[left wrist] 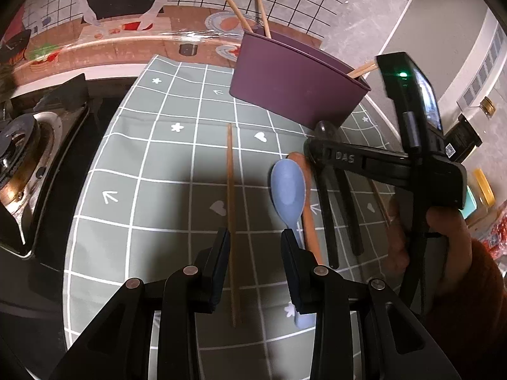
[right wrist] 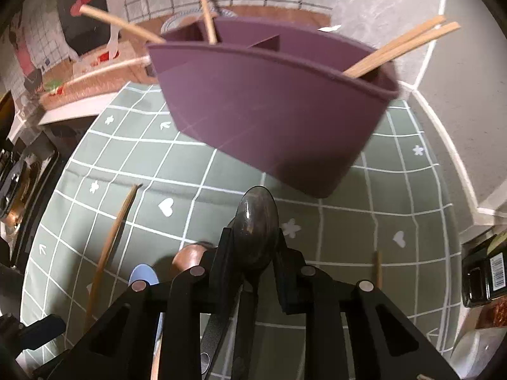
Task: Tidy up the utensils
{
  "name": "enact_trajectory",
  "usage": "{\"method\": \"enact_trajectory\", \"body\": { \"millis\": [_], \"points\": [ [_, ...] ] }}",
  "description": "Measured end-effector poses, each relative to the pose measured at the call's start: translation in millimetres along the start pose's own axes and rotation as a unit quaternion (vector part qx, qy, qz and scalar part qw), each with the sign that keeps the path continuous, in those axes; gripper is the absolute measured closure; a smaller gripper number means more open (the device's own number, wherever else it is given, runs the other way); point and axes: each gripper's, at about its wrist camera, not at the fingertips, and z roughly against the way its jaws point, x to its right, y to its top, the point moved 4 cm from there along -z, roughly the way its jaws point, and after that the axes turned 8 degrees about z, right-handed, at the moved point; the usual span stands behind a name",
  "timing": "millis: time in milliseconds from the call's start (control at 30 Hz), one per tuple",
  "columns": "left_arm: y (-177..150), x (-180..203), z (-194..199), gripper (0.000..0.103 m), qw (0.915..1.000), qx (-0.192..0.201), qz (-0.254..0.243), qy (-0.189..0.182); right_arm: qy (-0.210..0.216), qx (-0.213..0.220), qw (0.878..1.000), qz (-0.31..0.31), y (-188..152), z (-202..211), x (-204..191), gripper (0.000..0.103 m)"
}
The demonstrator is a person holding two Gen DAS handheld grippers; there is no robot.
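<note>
Green grid mat (left wrist: 152,164), right tongs (right wrist: 250,247) clamping dark spoon (right wrist: 258,218), left tongs (left wrist: 255,237) half-open, empty

Purple divided holder (right wrist: 269,120) upright at the back of the worktop, wooden chopsticks (right wrist: 402,47) leaning out of its compartments. Dark glossy spoon (right wrist: 258,221) between the right tongs (right wrist: 253,247), bowl forward. Flat on the checked mat: blue spoon (left wrist: 288,190), brown wooden spoon (left wrist: 309,209) touching beside it, single chopstick (left wrist: 231,221) left of both.

Brown spoon (right wrist: 187,258) — mostly hidden behind the hand-held gripper (right wrist: 252,247).
</note>
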Motion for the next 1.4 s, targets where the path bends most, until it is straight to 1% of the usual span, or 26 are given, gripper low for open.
{"method": "enact_trajectory", "body": {
  "millis": [167, 300, 367, 400, 500, 533, 767, 933, 1067, 1133, 1200, 1333, 1400],
  "points": [
    [6.5, 13.6, -11.0, 0.066, 1.0000, -0.006, -0.006, -0.005, 0.006, 0.016, 0.999, -0.027, -6.7, 19.3, 23.5, 0.082],
    [13.7, 30.5, -30.2, 0.062, 0.9996, -0.024, -0.016, -0.004, 0.017, 0.031, 0.998, -0.047, -13.3, 38.4, 41.3, 0.085],
    [18.9, 38.5, -40.0, 0.062, 0.9995, -0.028, -0.017, 0.000, 0.026, 0.037, 0.997, -0.059, -17.0, 46.6, 49.7, 0.088],
    [21.2, 40.7, -43.6, 0.062, 0.9995, -0.028, -0.016, 0.002, 0.031, 0.039, 0.997, -0.063, -18.9, 49.4, 52.8, 0.096],
    [26.6, 45.1, -52.0, 0.062, 0.9995, -0.030, -0.006, 0.006, 0.044, 0.040, 0.996, -0.069, -24.5, 55.4, 58.3, 0.095],
    [29.1, 47.2, -54.1, 0.062, 0.9998, -0.019, -0.004, -0.006, 0.045, 0.042, 0.996, -0.068, -26.3, 57.2, 59.3, 0.095],
    [30.5, 51.0, -63.5, 0.062, 0.9997, -0.017, -0.009, 0.013, 0.058, 0.046, 0.994, -0.077, -37.0, 62.6, 68.7, 0.095],
    [30.9, 45.5, -66.9, 0.062, 0.9998, -0.018, 0.002, 0.005, 0.061, 0.047, 0.993, -0.085, -42.9, 68.3, 76.6, 0.095],
    [31.2, 44.9, -72.6, 0.062, 0.9996, -0.024, 0.000, 0.012, 0.065, 0.046, 0.993, -0.090, -44.6, 69.2, 77.1, 0.095],
    [32.6, 41.3, -71.7, 0.062, 0.9996, -0.018, 0.008, 0.020, 0.066, 0.047, 0.993, -0.088, -45.6, 70.4, 76.1, 0.095],
    [32.9, 39.5, -65.9, 0.062, 0.9998, -0.010, 0.016, 0.009, 0.065, 0.047, 0.993, -0.085, -47.0, 72.3, 74.4, 0.095],
    [33.1, 34.6, -51.2, 0.062, 0.9998, 0.015, 0.007, 0.006, 0.067, 0.047, 0.993, -0.080, -49.8, 74.7, 72.0, 0.095],
    [34.1, 30.8, -50.2, 0.062, 0.9999, 0.013, 0.003, 0.006, 0.067, 0.047, 0.993, -0.080, -51.8, 75.2, 71.0, 0.095]
  ]
}}
